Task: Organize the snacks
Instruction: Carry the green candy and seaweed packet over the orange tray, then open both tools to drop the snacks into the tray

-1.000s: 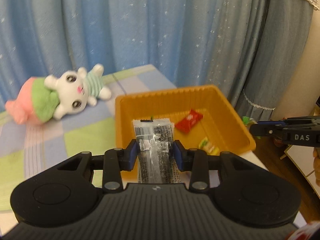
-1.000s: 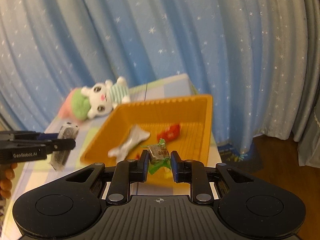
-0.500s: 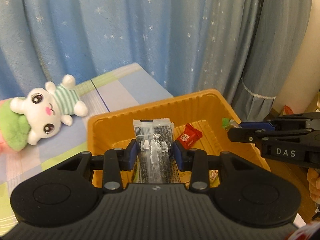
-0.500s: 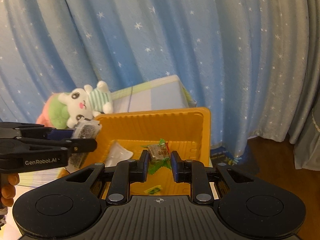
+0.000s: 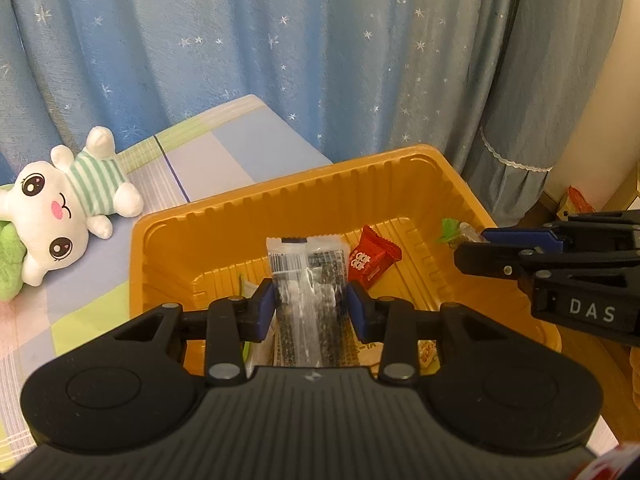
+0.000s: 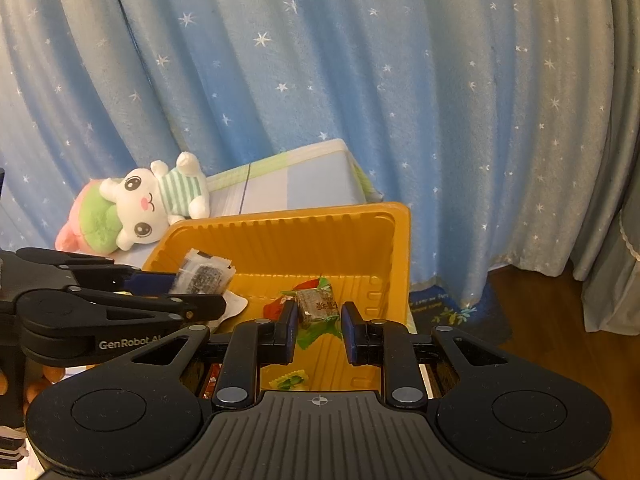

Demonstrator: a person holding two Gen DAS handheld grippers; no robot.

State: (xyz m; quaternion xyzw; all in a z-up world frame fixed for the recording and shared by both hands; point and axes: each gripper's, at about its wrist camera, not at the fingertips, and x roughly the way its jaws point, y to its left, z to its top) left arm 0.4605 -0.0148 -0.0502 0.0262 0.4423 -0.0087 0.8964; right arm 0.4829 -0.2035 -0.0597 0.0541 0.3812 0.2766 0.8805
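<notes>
Orange tray (image 5: 256,216) lies below both my tongs: my left gripper (image 5: 311,308) clamps a clear packet (image 5: 306,276), my right gripper (image 6: 319,322) pinches a candy (image 6: 318,304); plush toy (image 5: 68,216) at ten o'clock.

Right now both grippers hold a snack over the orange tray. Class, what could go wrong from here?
1. The right gripper pinches the small green-wrapped candy near the orange tray's right wall; released there, it may fall outside.
2. The two grippers are close together over the tray and could collide.
3. The left gripper holds the long clear packet mid-length; it might land on the red packet.
</notes>
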